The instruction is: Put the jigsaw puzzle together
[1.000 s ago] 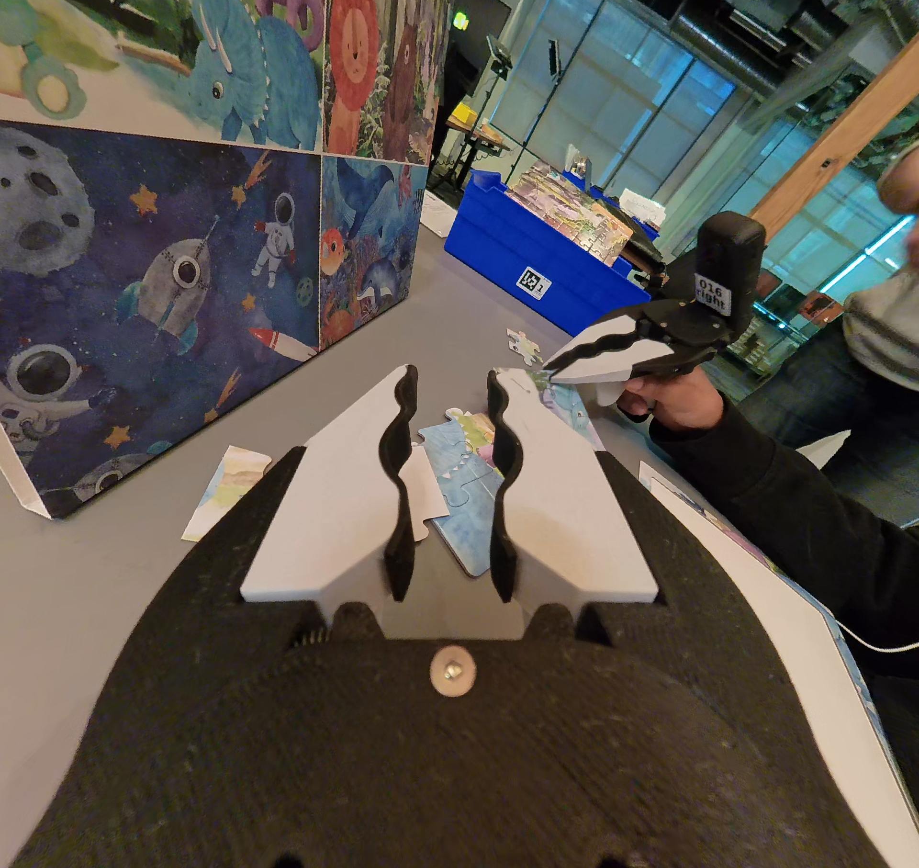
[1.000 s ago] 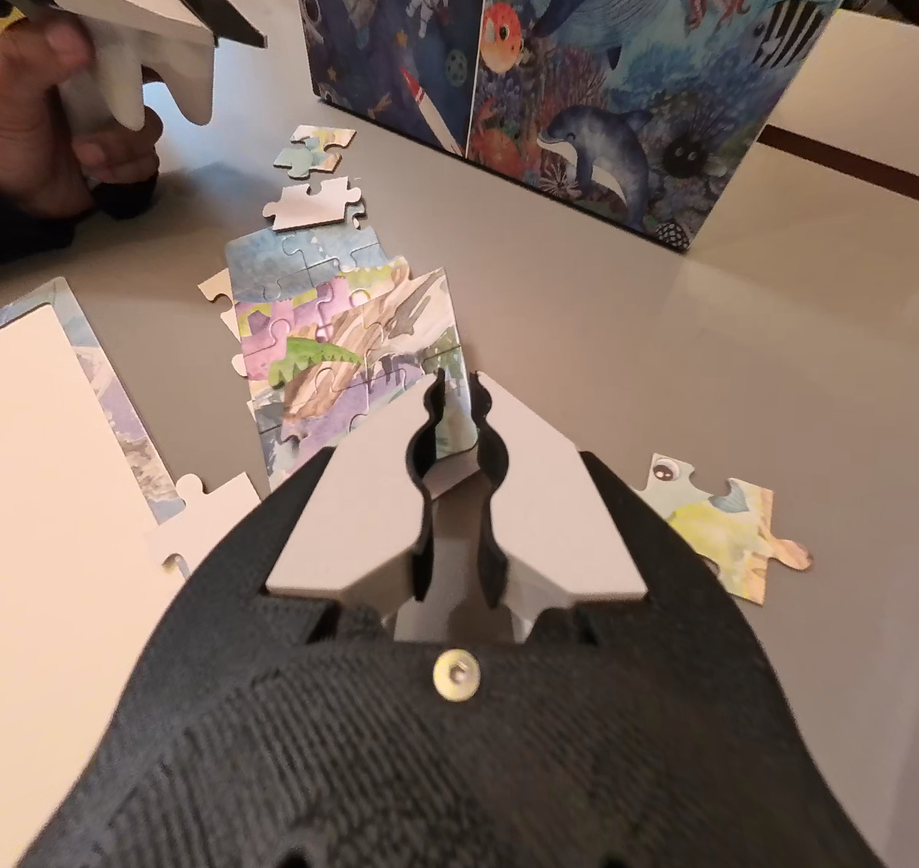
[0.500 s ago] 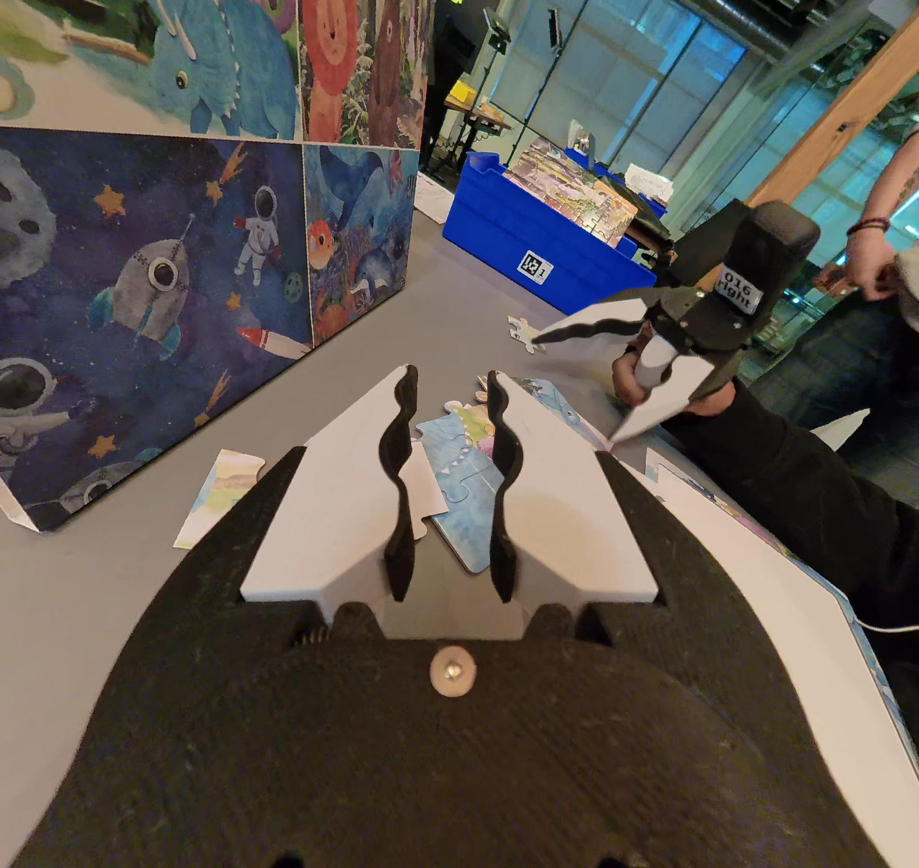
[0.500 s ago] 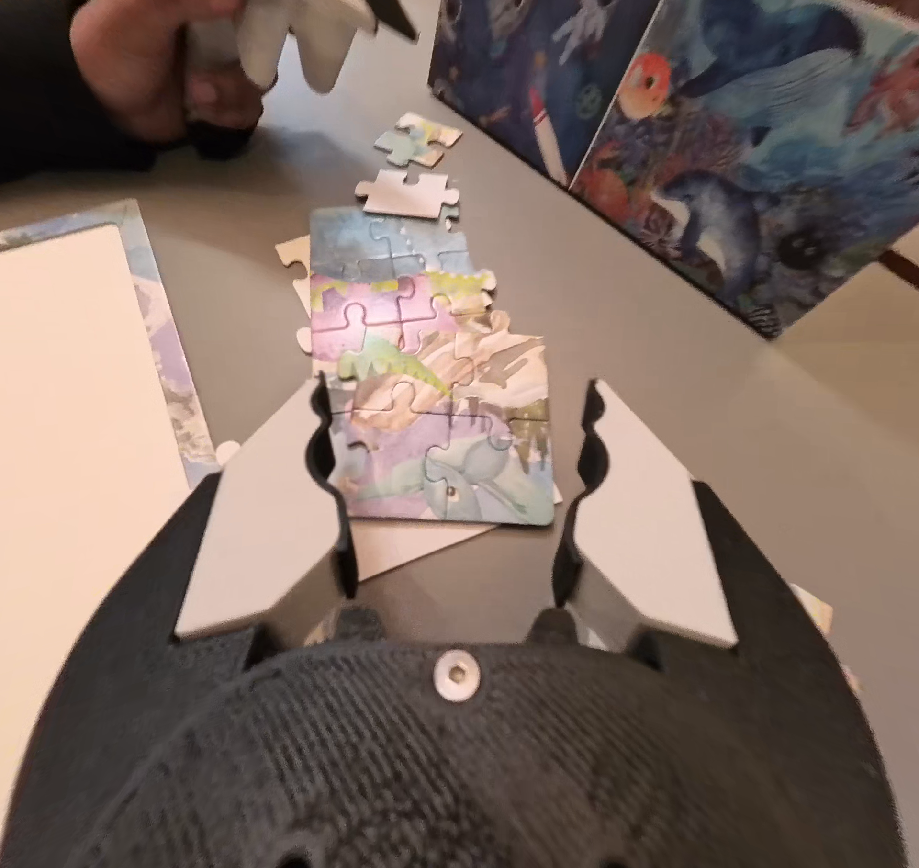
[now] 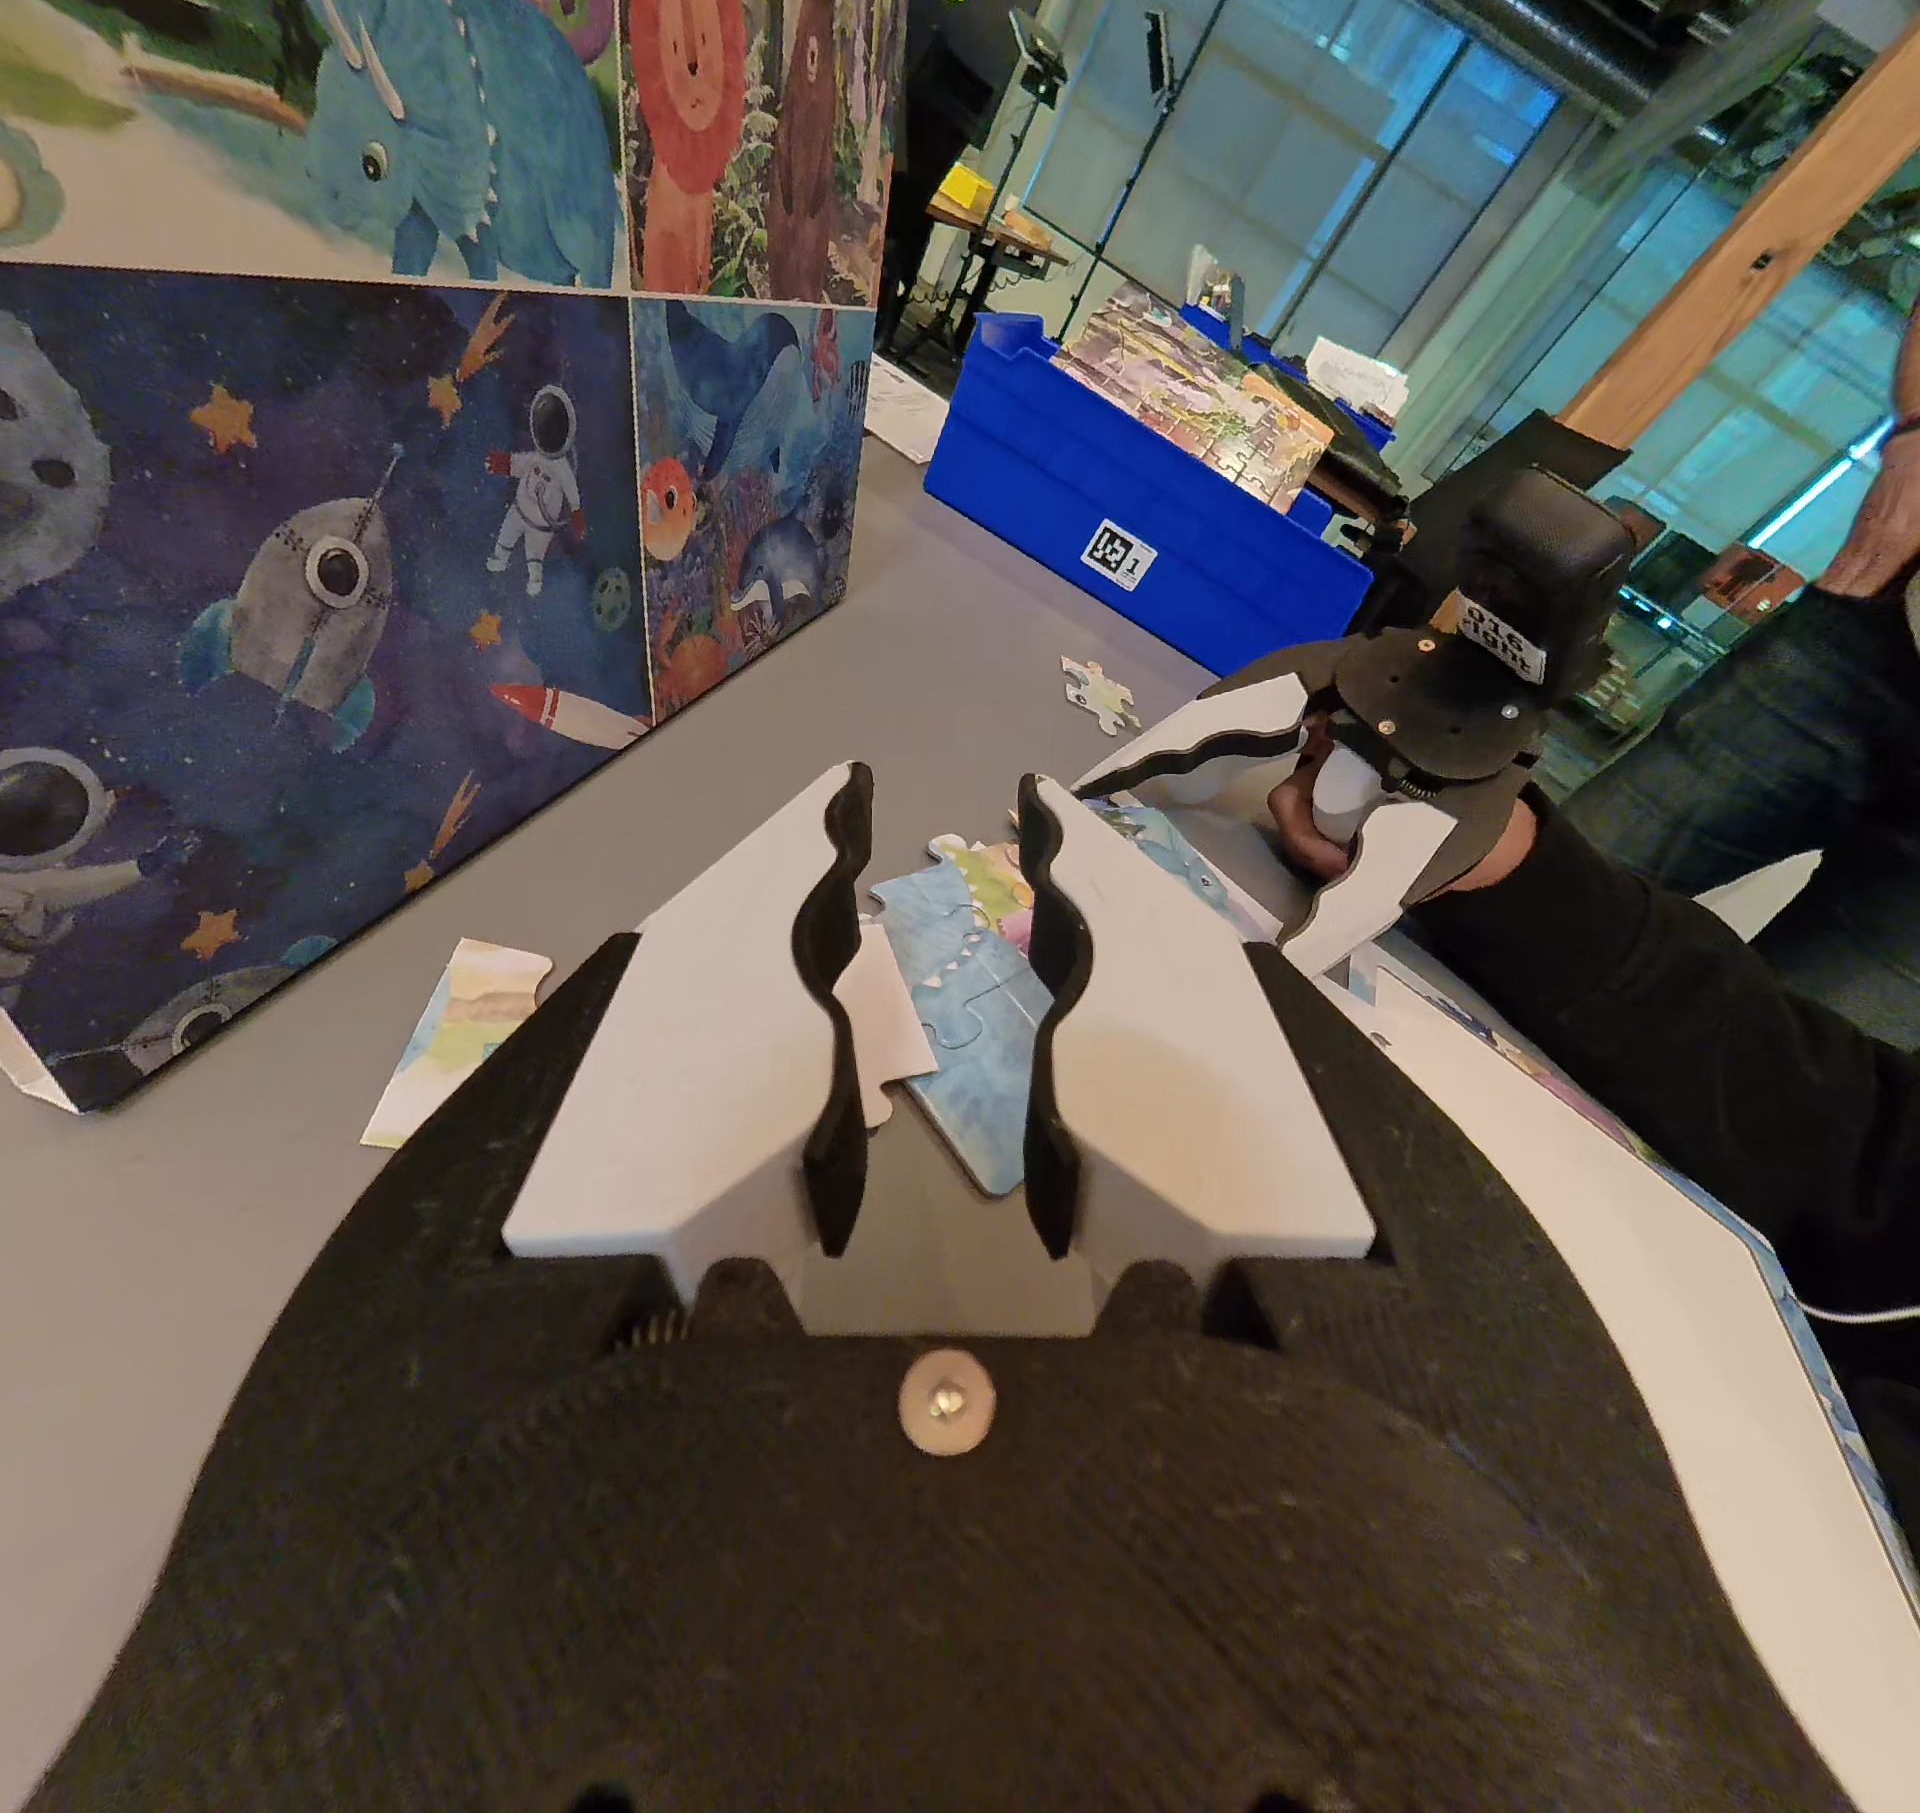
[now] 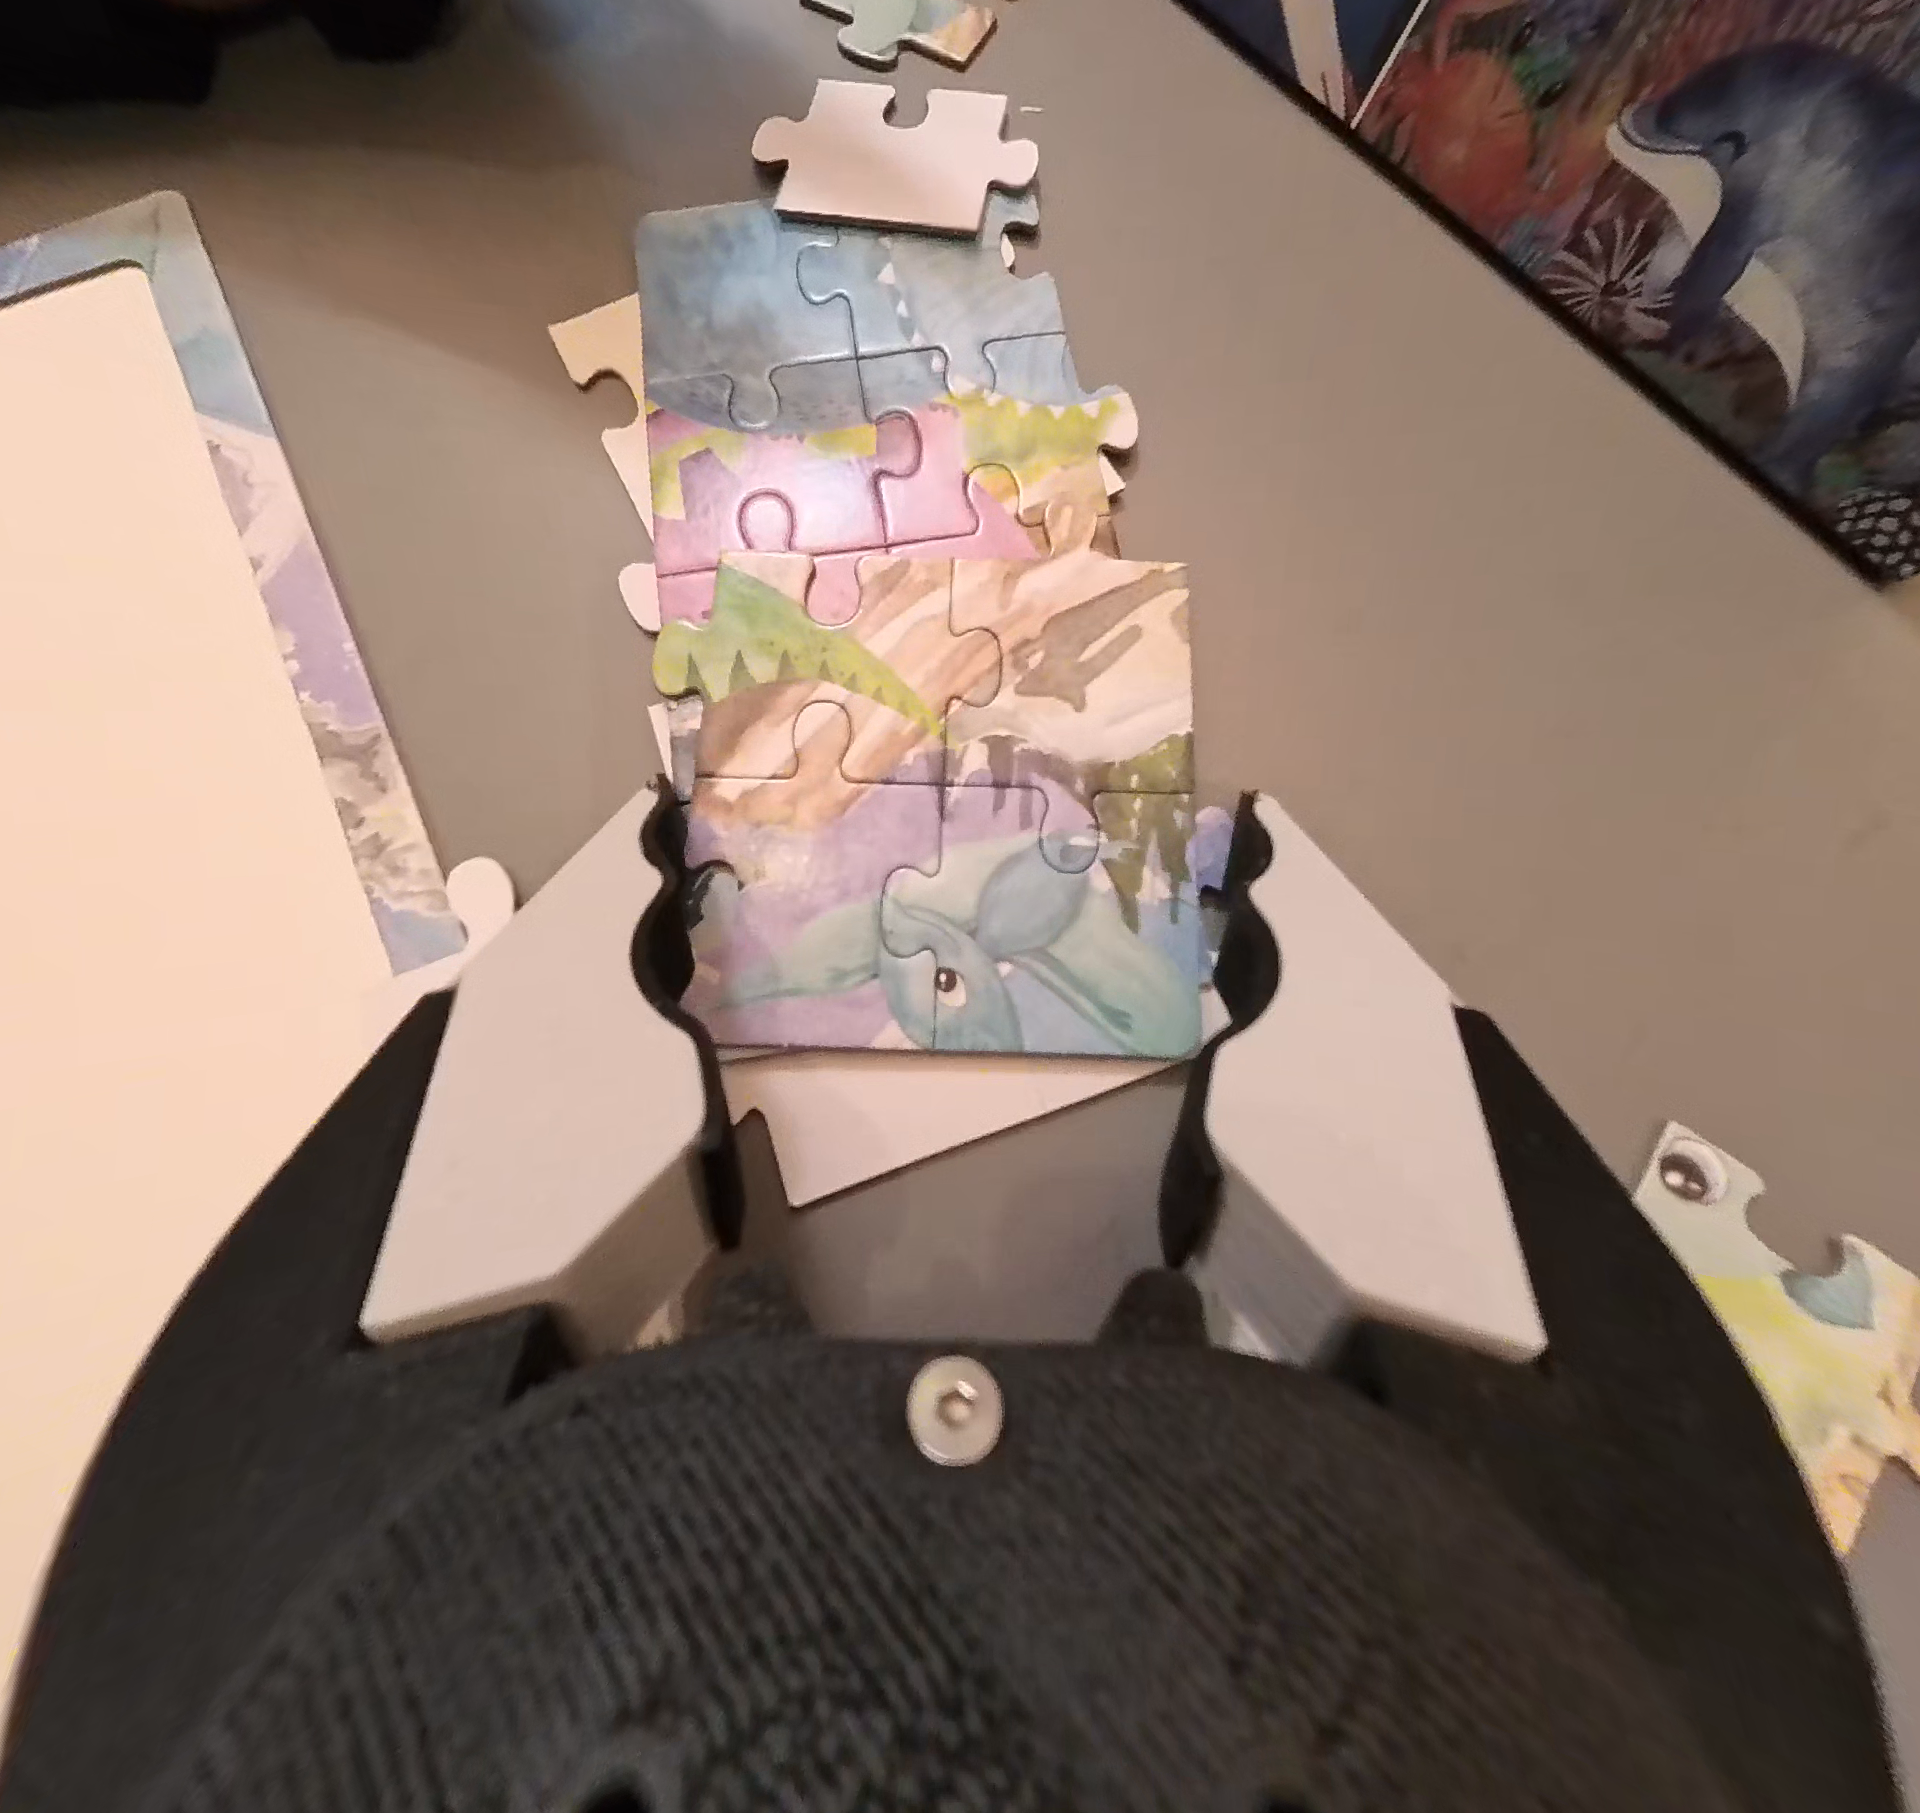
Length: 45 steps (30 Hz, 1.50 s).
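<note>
Jaws of the right gripper (image 6: 951, 916) stand spread wide, straddling the near end of the overlapped puzzle pile (image 6: 914, 620) on the grey table (image 6: 1455, 724). Left gripper (image 5: 940, 890) part-open, empty. Recommend lowering squarely and gripping one section only.

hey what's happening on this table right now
A person is working on a jigsaw puzzle with a pair of handheld tongs. The right tongs hang open over the near end of a strip of joined pieces, jaws straddling it without gripping. The left tongs are open too, holding nothing, at the strip's far end. Loose pieces, like a face-down piece, lie on the grey table beside the illustrated box.
</note>
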Each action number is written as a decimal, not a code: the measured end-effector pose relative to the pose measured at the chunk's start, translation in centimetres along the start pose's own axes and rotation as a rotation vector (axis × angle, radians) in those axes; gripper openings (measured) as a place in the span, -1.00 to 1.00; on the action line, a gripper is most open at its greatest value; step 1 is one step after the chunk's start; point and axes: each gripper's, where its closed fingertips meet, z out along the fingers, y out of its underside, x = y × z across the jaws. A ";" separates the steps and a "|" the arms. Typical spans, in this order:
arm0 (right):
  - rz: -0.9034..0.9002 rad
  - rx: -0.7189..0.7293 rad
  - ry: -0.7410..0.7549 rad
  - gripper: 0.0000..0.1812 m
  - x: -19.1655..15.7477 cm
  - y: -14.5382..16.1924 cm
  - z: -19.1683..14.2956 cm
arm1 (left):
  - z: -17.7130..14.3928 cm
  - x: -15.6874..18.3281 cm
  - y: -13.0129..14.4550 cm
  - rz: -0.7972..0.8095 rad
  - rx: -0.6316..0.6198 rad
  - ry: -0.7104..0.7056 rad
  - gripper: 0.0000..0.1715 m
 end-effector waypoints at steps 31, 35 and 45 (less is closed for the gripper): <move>-0.124 0.441 -0.040 0.03 -2.4 -7.5 -5.1 | 4.8 9.5 4.1 -0.462 -0.208 0.424 0.05; -0.174 0.465 -0.063 0.03 -4.2 -8.3 -4.5 | 4.6 12.3 4.0 -0.561 -0.210 0.601 -0.65; 0.363 0.758 -0.313 -0.04 -0.7 -10.0 -7.5 | 3.5 10.4 1.8 -0.491 -0.059 0.558 -1.00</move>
